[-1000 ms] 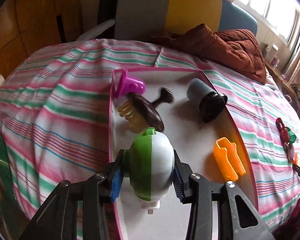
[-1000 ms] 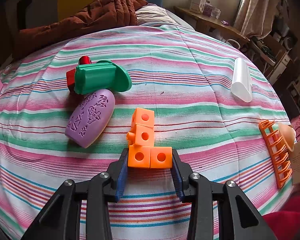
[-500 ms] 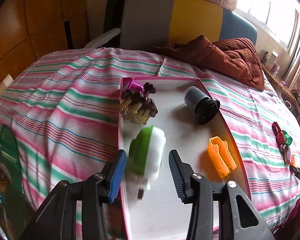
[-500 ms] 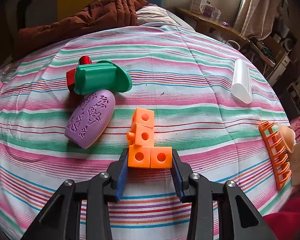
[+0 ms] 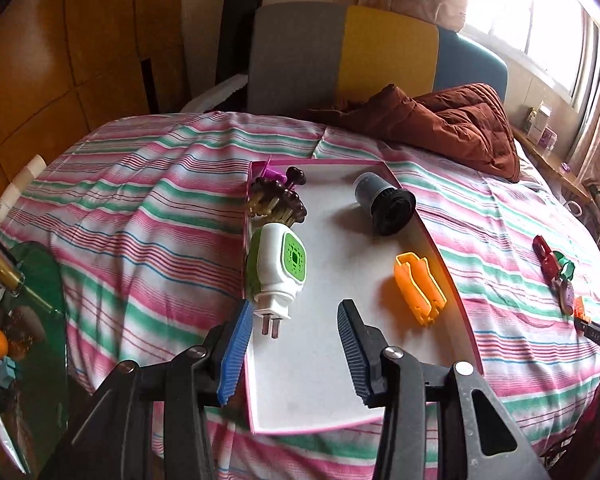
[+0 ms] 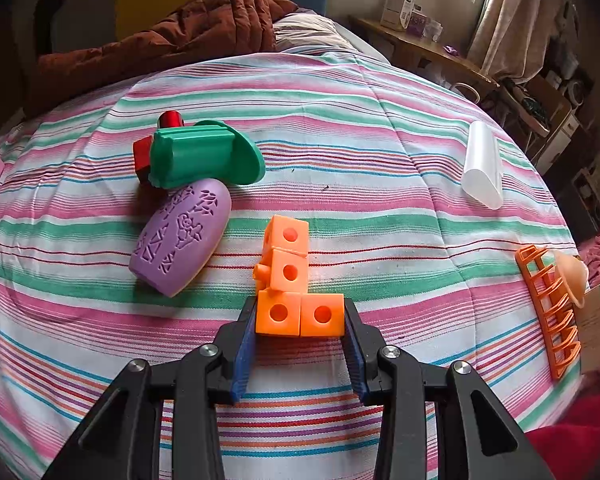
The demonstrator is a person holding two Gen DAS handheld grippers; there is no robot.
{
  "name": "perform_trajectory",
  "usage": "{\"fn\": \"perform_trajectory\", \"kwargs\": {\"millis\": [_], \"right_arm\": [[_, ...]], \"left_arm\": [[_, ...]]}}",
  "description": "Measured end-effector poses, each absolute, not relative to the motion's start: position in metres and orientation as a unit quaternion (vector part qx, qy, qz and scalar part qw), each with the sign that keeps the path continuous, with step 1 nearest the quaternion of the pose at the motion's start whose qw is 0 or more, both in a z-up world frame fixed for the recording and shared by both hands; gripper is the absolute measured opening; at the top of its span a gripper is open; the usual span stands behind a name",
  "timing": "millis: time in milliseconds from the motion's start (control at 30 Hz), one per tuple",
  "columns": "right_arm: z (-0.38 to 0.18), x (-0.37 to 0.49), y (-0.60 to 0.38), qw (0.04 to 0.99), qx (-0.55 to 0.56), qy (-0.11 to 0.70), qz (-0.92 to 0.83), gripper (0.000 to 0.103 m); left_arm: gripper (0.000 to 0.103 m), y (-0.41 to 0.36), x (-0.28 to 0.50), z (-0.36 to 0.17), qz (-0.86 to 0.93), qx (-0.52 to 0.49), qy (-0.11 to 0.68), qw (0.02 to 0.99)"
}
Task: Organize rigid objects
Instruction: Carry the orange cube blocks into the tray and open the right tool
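Note:
A pink-rimmed white tray [image 5: 320, 380] lies on the striped bed. On it lie a green and white plug-in device [image 5: 278, 266], a brown comb-like piece [image 5: 276, 200], a dark cylinder [image 5: 384, 204] and an orange clip [image 5: 418, 288]. My left gripper [image 5: 292, 354] is open and empty, just behind the device's prongs. My right gripper [image 6: 300, 340] is shut on the orange linked cubes [image 6: 296, 284], which rest on the bedspread. A purple oval piece [image 6: 182, 236], a green piece [image 6: 202, 156] and a red piece [image 6: 170, 120] lie to their left.
A brown quilt [image 5: 440, 120] lies at the bed's far side. A clear white cap [image 6: 482, 164] and an orange rack [image 6: 548, 308] lie at the right. A green side table with clutter [image 5: 16, 320] stands left of the bed.
My left gripper opened, let the green and white device go onto the tray, and drew back. The right gripper has stayed shut on the orange cubes.

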State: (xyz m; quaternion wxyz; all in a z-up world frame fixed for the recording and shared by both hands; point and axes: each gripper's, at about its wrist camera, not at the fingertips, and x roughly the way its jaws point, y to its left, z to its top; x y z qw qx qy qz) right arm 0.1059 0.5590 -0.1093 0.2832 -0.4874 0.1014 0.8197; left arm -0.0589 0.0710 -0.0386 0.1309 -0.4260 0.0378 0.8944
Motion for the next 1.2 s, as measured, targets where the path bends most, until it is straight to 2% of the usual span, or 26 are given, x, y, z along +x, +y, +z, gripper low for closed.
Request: {"fn": "perform_trajectory", "kwargs": {"millis": [800,1200], "right_arm": [[-0.107,0.108,0.557,0.285,-0.492,0.108,0.815,0.039],[-0.092,0.118,0.515,0.254,-0.497,0.129,0.819,0.039]], "left_arm": [[0.044,0.059,-0.044,-0.05,0.888,-0.439,0.029,0.132],[0.044,0.044,-0.043,-0.051,0.889,-0.438,0.008,0.132]]}}
